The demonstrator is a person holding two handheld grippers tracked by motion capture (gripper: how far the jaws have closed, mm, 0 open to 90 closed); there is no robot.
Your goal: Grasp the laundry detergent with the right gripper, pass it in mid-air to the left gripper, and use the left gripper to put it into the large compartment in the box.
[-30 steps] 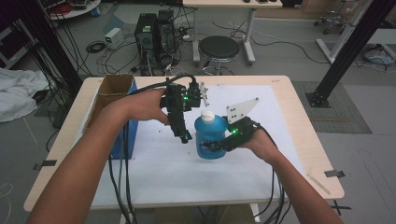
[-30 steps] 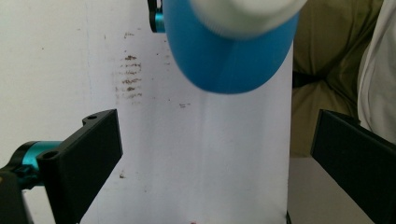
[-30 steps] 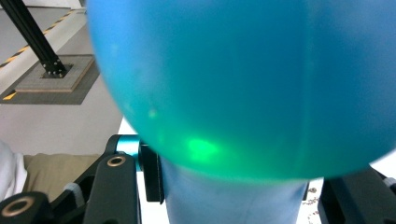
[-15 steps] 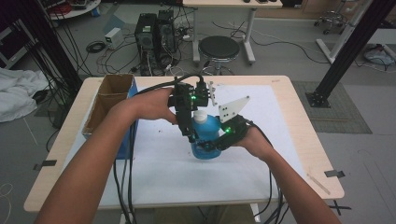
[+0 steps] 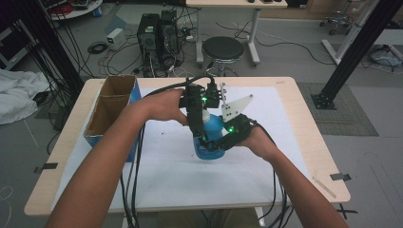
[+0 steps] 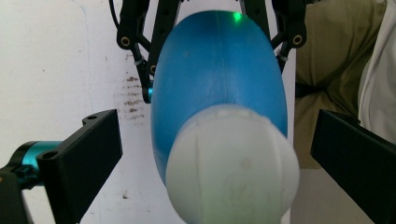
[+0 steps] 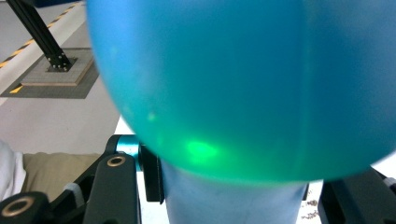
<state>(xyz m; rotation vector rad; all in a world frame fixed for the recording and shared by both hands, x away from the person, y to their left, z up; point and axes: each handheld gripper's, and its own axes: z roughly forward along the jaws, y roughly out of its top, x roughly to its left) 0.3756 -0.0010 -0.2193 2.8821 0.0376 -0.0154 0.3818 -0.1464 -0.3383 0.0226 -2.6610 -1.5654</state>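
- On the white sheet at the middle of the table (image 5: 304,118) stands the blue bottle (image 5: 215,135), upright, its white cap (image 6: 232,168) pointing up at the left gripper (image 5: 202,138).
- The right gripper (image 5: 214,145) comes in from the side low down, and its jaws are closed on the bottle's lower body; in the right gripper view the blue wall (image 7: 243,84) sits tight between them. That grip looks meant to steady the bottle while the cap is worked.
- The left gripper hangs above, pointing down, its jaws spread wide to either side of the cap and touching nothing; the cap lies between them but is not yet gripped.
- To do this well, I would centre the jaws on the cap so both pads meet it level, then close firmly before turning.
- Keep the right hold firm and low, so the bottle does not spin or tip when the cap is twisted.
- Turn about the bottle's own axis; a slanted pull could drag it across the sheet.
- The cardboard box (image 5: 110,107) stands well apart at the left edge.
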